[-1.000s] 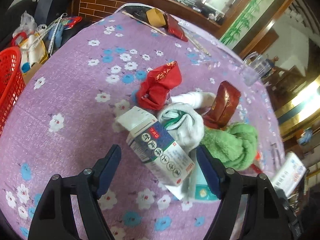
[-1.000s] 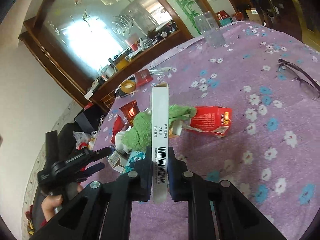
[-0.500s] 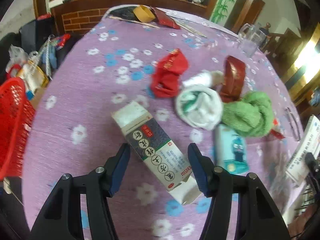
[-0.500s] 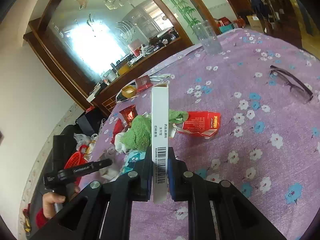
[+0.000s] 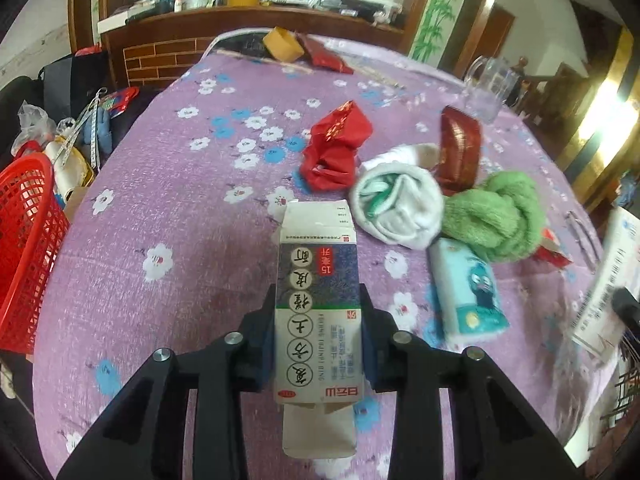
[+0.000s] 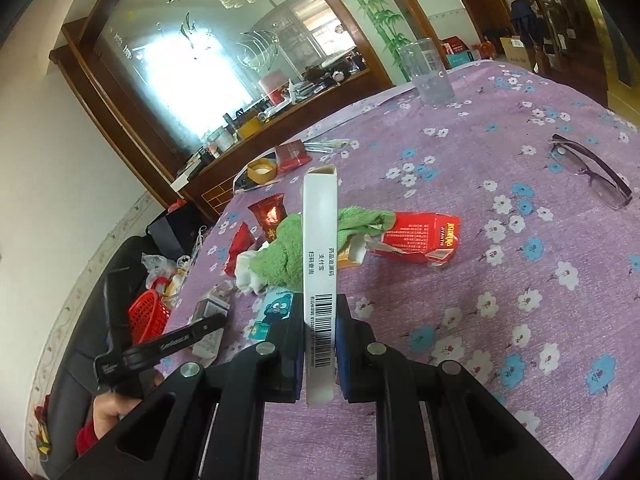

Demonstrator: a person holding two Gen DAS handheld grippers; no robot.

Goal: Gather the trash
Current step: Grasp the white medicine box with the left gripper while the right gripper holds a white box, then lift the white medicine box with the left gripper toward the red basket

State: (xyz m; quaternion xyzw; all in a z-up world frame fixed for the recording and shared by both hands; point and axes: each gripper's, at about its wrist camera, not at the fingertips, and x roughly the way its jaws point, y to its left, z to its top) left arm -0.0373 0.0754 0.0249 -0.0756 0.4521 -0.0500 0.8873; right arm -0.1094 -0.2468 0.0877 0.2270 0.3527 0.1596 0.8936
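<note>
My left gripper (image 5: 319, 312) is shut on a grey-and-white medicine box (image 5: 319, 292) and holds it above the purple flowered table (image 5: 180, 208). My right gripper (image 6: 320, 320) is shut on a flat white carton (image 6: 319, 248) with a barcode, held upright on edge; that carton also shows in the left wrist view (image 5: 604, 280). On the table lie a red crumpled packet (image 5: 336, 148), a white cloth bundle (image 5: 396, 200), a dark red wrapper (image 5: 458, 148), a green towel (image 5: 500, 216), a light blue tissue pack (image 5: 468, 288) and a torn red carton (image 6: 420, 236).
A red mesh basket (image 5: 24, 256) stands below the table's left edge, among bags. A clear glass mug (image 5: 486, 88) stands at the far right. Eyeglasses (image 6: 588, 168) lie on the right side. A tape roll (image 5: 282, 44) and red packet lie at the far end.
My left gripper has closed on the medicine box, turned it in line with the fingers and lifted it. My right gripper keeps its hold on the white carton and has risen slightly.
</note>
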